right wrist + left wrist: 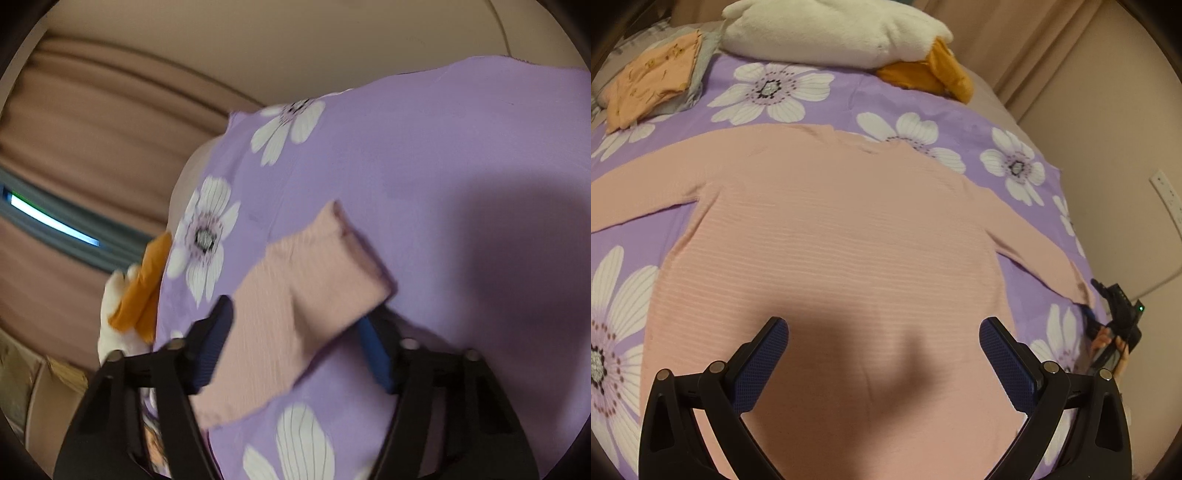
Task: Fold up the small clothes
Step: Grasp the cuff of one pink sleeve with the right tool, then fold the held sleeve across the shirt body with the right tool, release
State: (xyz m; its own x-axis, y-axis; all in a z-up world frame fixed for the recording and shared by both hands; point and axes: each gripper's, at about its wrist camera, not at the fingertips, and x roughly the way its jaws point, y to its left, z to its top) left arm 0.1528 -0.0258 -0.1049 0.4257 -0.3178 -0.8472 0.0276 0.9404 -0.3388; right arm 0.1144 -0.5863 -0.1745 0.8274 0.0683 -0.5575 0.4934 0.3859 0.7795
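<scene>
A pink ribbed long-sleeved sweater (834, 229) lies spread flat on a purple bedsheet with white flowers (849, 96), sleeves out to both sides. My left gripper (882, 343) is open and empty, hovering over the sweater's lower body. In the right wrist view, my right gripper (295, 332) is open, its two fingers on either side of the end of the right sleeve (303, 295); the cuff lies between the jaws, not pinched. The right gripper also shows in the left wrist view (1119, 325) at the sleeve's end.
A folded orange garment on grey clothes (653, 77) sits at the back left. A white plush duck with an orange beak (842, 29) lies at the head of the bed; it also shows in the right wrist view (136, 295). Curtains and a wall flank the bed's right edge.
</scene>
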